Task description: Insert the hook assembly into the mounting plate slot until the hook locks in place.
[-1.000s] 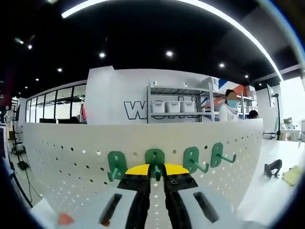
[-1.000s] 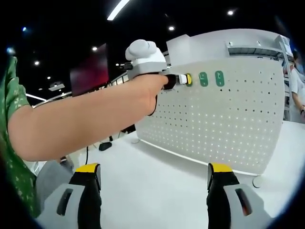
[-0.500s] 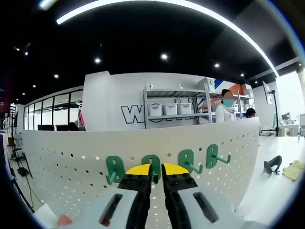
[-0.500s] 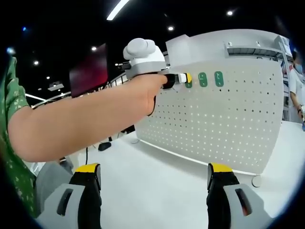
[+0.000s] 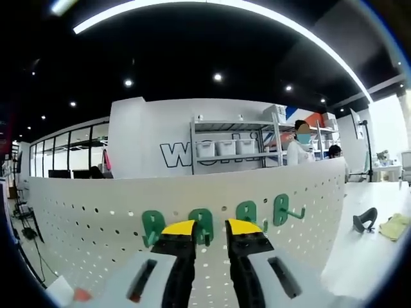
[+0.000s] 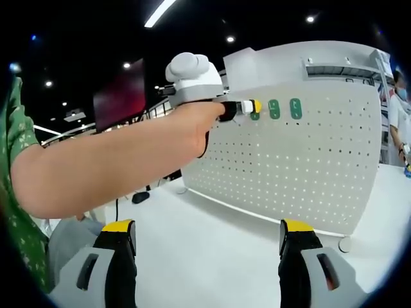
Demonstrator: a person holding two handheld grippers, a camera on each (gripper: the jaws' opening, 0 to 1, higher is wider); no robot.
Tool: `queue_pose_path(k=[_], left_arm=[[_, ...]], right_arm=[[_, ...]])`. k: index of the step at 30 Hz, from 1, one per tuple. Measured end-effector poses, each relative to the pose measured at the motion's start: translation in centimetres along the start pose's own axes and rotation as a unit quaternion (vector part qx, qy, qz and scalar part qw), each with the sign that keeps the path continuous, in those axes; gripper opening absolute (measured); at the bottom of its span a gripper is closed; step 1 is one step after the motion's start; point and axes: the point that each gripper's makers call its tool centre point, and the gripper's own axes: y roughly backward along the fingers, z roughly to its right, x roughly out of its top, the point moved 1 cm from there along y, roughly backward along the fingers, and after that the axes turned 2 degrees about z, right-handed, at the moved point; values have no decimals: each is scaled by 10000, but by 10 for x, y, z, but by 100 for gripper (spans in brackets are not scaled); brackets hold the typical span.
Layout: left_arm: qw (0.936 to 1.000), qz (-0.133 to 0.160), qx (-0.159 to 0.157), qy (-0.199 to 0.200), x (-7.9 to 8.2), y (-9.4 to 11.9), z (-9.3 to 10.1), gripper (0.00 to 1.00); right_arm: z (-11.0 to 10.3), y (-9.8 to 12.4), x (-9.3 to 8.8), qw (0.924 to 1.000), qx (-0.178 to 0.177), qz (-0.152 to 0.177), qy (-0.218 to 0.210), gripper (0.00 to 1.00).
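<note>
In the left gripper view, the left claw [image 5: 210, 232] is pointing straight at a white pegboard [image 5: 83, 218] that is standing upright on a white desk [image 5: 359, 256]. Its two yellow-tipped jaws are standing a narrow way apart, with a clear gap between the tips and nothing gripped between them. Four green hooks are hanging in a row along the upper part of the pegboard: the first hook [image 5: 153, 226] is sitting just left of the left jaw tip, the second hook [image 5: 201, 221] is showing in the gap between the tips, the third hook [image 5: 246, 212] is sitting just above the right jaw tip, and the fourth hook [image 5: 282, 210] is hanging further right with its prong sticking outward. Whether either jaw tip is touching the second hook cannot be told. On the desk well to the right, a dark object [image 5: 365, 219] and a pale yellow cloth [image 5: 395, 226] are lying near each other. Behind the pegboard, a shelf rack [image 5: 231, 151] is carrying white bins.

In the right gripper view, the right claw [image 6: 209, 247] is hanging wide open over the bare desk, its jaws far apart and holding nothing. A person's bare forearm [image 6: 109, 167] is reaching across toward the pegboard, with the left claw's yellow tips right at the row of green hooks.
</note>
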Motion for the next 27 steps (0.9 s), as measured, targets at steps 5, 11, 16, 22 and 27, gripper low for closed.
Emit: queue_pose_path(k=[5, 11, 16, 22, 27], left_arm=[[10000, 26, -92, 29, 0, 2, 1, 25], [9998, 112, -159, 94, 2, 4, 0, 30], [9994, 116, -289, 154, 2, 5, 3, 33], [9989, 147, -398, 185, 1, 10, 6, 41], [9975, 151, -626, 302, 1, 14, 10, 47]], right_arm=[[-1, -1, 0, 10000, 1, -5, 7, 94], [-4, -2, 2, 10000, 15, 5, 34, 94], [-7, -4, 3, 10000, 28, 7, 61, 95], [-9, -4, 2, 10000, 20, -2, 67, 95], [-12, -5, 2, 10000, 29, -10, 77, 95]])
